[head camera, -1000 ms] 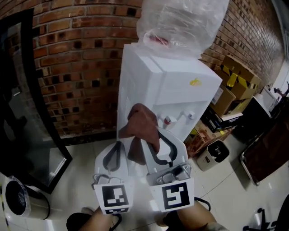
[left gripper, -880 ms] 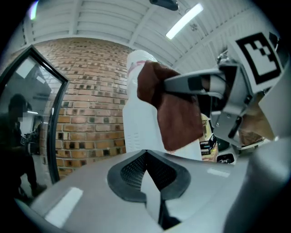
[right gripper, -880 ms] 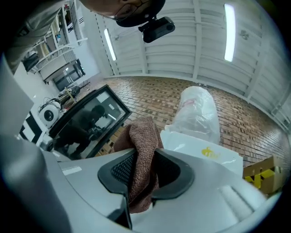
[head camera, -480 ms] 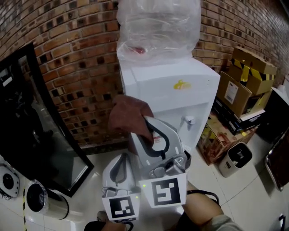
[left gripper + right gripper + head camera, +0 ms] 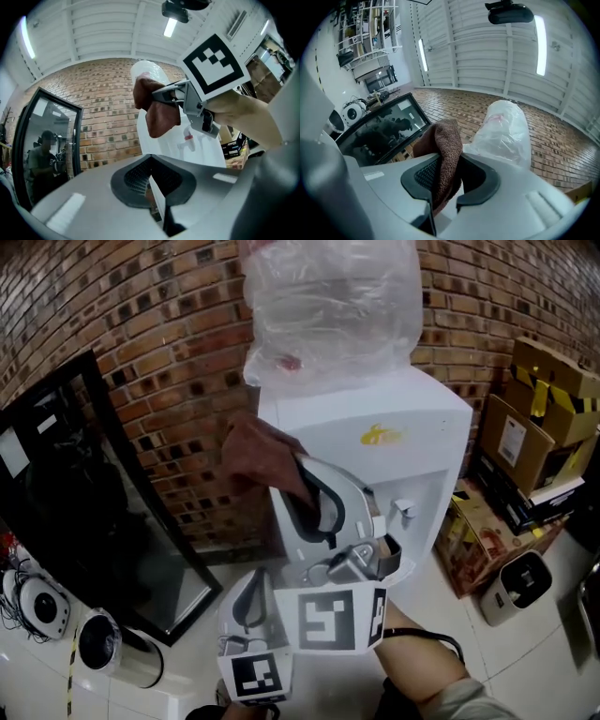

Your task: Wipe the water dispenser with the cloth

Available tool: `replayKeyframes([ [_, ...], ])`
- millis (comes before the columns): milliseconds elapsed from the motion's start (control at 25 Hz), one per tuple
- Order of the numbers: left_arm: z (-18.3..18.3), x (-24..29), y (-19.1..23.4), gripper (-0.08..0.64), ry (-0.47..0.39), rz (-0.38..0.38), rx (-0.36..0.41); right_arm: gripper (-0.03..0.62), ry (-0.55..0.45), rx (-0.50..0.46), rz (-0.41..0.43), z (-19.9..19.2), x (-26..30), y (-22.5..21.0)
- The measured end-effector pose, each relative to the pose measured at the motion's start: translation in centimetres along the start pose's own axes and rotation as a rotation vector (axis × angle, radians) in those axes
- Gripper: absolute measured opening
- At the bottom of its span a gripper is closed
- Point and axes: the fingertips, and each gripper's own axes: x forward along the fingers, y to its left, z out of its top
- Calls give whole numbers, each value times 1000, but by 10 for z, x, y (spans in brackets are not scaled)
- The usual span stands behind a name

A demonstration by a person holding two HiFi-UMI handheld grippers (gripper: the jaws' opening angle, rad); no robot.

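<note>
The white water dispenser [image 5: 403,442] stands against the brick wall, with a plastic-wrapped bottle [image 5: 328,306] on top. My right gripper [image 5: 302,486] is raised and shut on a brown cloth [image 5: 262,460]. The cloth is level with the dispenser's upper left edge; I cannot tell whether it touches. In the right gripper view the cloth [image 5: 446,145] hangs pinched between the pads, with the bottle [image 5: 504,131] beyond. My left gripper [image 5: 251,601] sits lower and nearer, shut on nothing. The left gripper view shows the cloth [image 5: 157,112] in front of the dispenser [image 5: 197,147].
A black glass-fronted cabinet [image 5: 84,512] stands left of the dispenser. Cardboard boxes [image 5: 544,418] are stacked at the right, with a small white appliance [image 5: 516,587] on the floor. A metal bin [image 5: 112,648] and a round white device [image 5: 37,601] sit at the lower left.
My right gripper has lifted the cloth from the dispenser's front near the taps to its upper left edge. The left gripper stays low beside it.
</note>
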Motion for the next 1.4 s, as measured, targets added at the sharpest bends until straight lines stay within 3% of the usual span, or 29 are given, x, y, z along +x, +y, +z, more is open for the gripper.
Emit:
replayKeyframes([
  [280, 22, 20, -27, 0, -31, -70, 40, 109, 16, 52, -127, -10, -13, -76],
  [440, 38, 26, -49, 0, -71, -134, 66, 109, 99, 136, -248, -38, -33, -134],
  [600, 38, 27, -64, 0, -71, -189, 36, 109, 187, 133, -372, -70, -57, -185],
  [800, 28, 31, -75, 0, -27, -243, -15, 107, 245, 149, -463, -99, -79, -222],
  [1000, 81, 43, -71, 0, -60, -262, -96, 107, 280, 174, -468, -114, -85, -224],
  [1200, 127, 51, -62, 0, -133, -218, -78, 109, 224, 244, -462, -103, -94, -218],
  [1400, 114, 43, -34, 0, -99, -113, -112, 109, 63, 301, -281, -41, -84, -160],
])
